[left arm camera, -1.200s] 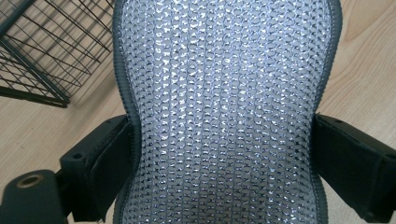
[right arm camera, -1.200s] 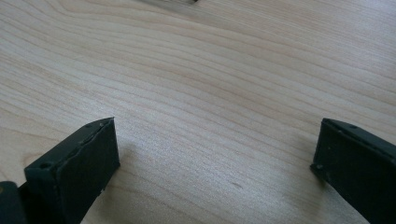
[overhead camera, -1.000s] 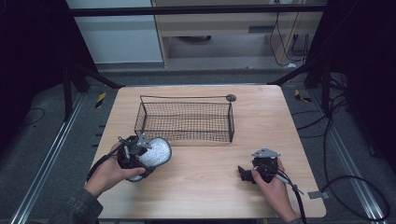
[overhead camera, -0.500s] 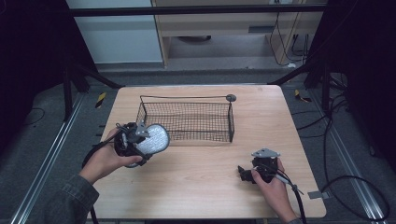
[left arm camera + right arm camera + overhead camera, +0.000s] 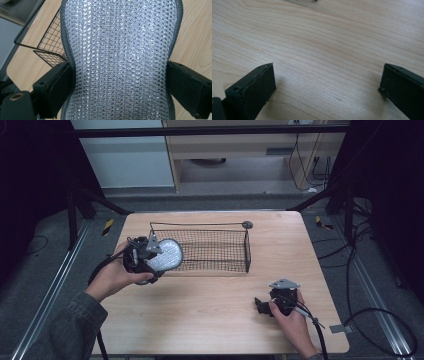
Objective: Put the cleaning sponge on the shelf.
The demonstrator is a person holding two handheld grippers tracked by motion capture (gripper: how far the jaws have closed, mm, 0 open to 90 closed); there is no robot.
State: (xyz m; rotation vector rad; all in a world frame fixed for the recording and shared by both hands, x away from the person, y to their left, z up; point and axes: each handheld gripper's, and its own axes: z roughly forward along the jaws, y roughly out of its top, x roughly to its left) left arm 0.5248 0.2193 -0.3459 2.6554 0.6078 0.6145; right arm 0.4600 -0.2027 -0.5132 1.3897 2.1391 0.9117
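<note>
Silver sequinned oval pouch point(image 5: 120, 60), clamped by the left gripper point(image 5: 150, 256), hangs at the black wire basket point(image 5: 210, 247) edge, probably needing release inside; right gripper point(image 5: 270, 306) rests open.

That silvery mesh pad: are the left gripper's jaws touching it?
Touching. The left gripper view shows both black jaws of the left gripper pressed against the narrowed sides of the silvery mesh pad.

A silvery, glittering mesh pad point(image 5: 165, 255) with a dark grey rim and a pinched waist sits left of centre in the high view, lifted off the bench and tilted, overlapping the left end of the black wire basket point(image 5: 220, 249). In the left gripper view, the mesh pad point(image 5: 120, 57) runs from top to bottom, squeezed at its waist.
</note>
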